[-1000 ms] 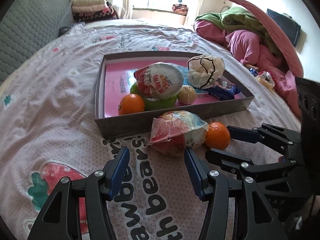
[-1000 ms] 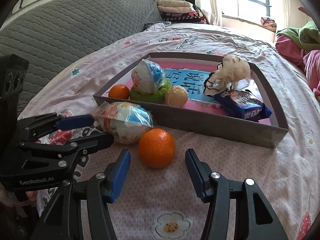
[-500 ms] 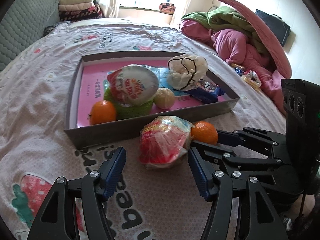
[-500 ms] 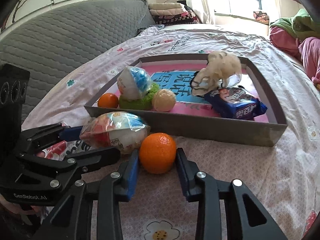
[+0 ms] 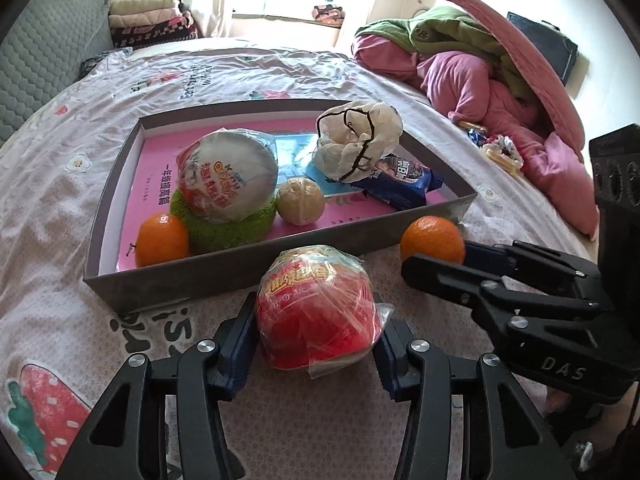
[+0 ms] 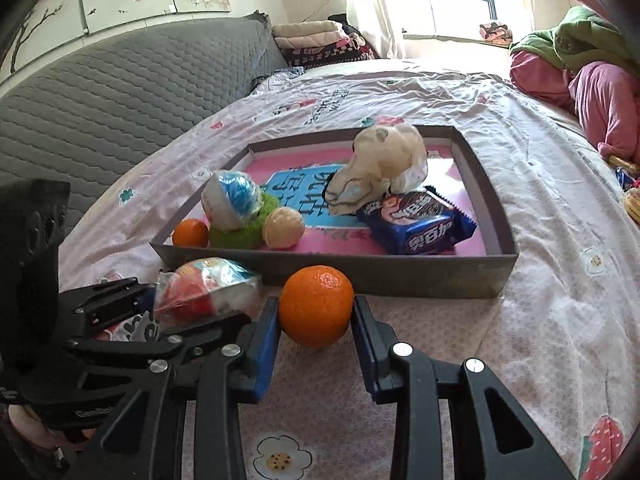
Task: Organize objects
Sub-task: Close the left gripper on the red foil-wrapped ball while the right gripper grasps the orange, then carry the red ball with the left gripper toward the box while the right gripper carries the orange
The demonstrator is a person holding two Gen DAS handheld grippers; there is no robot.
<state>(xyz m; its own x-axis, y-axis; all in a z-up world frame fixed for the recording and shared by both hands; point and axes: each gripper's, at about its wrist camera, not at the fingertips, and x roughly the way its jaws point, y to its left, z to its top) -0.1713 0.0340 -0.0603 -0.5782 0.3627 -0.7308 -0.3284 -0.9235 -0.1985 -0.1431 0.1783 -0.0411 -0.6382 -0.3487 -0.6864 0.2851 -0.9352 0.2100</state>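
My left gripper is shut on a red and white egg-shaped toy in clear wrap, just in front of the grey tray; the toy also shows in the right wrist view. My right gripper is shut on an orange on the bed beside the tray's front wall; the orange also shows in the left wrist view. The tray holds another wrapped egg toy on a green pad, a second orange, a pale ball, a blue snack pack and a white crumpled bag.
The tray sits on a pink patterned bedsheet. A grey quilted headboard rises at the left. Pink and green bedding is piled at the right, with small packets beside it. Folded blankets lie by the window.
Both grippers moved forward and closed: the left around the wrapped egg toy, the right around the orange. One second ago both were open with the objects ahead of the fingers.
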